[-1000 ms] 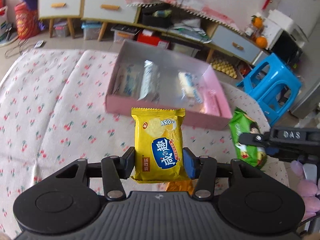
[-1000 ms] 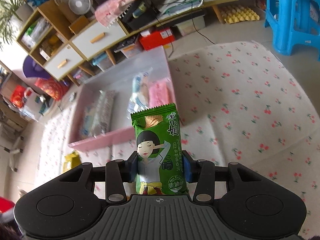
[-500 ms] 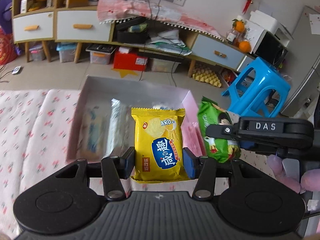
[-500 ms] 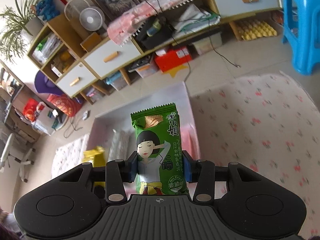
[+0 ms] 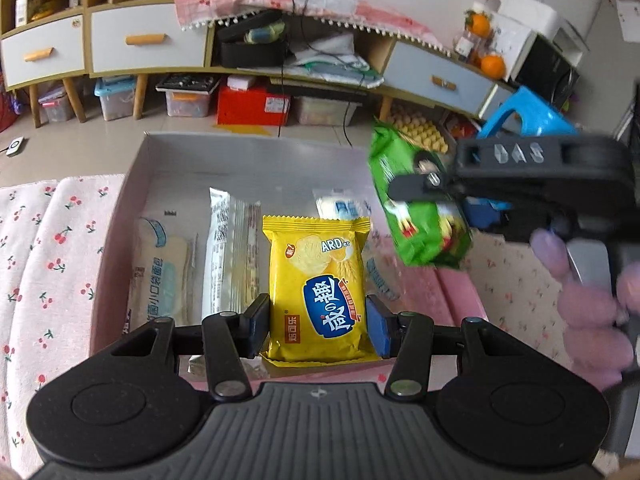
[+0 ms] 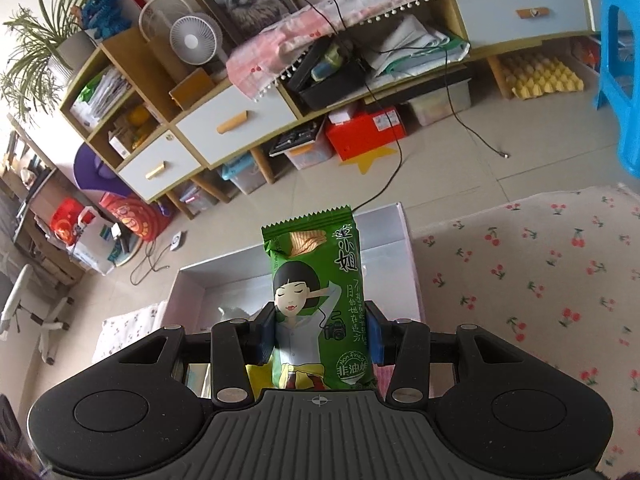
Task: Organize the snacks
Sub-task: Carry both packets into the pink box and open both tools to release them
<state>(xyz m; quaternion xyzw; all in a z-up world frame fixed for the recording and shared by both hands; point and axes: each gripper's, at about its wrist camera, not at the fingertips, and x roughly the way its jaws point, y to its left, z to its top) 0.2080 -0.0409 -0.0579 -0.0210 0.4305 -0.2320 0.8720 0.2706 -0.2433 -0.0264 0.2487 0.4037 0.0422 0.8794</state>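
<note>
My left gripper (image 5: 317, 330) is shut on a yellow cracker packet (image 5: 318, 280) and holds it upright over the pink box (image 5: 120, 216), near its front wall. The box holds several white and pale blue snack packets (image 5: 230, 252). My right gripper (image 6: 318, 338) is shut on a green snack packet (image 6: 318, 300) and holds it upright above the same box (image 6: 410, 264). In the left wrist view the right gripper (image 5: 432, 184) and its green packet (image 5: 416, 216) hang over the box's right side.
The box sits on a cherry-print cloth (image 5: 48, 248) that also shows in the right wrist view (image 6: 540, 280). Beyond the table edge are floor, a low cabinet (image 5: 132, 40) with drawers, storage bins (image 5: 252, 104) and a blue stool (image 5: 524, 116).
Both grippers have moved forward with their packets, from in front of the box to above it. The right gripper has come closer to the left one.
</note>
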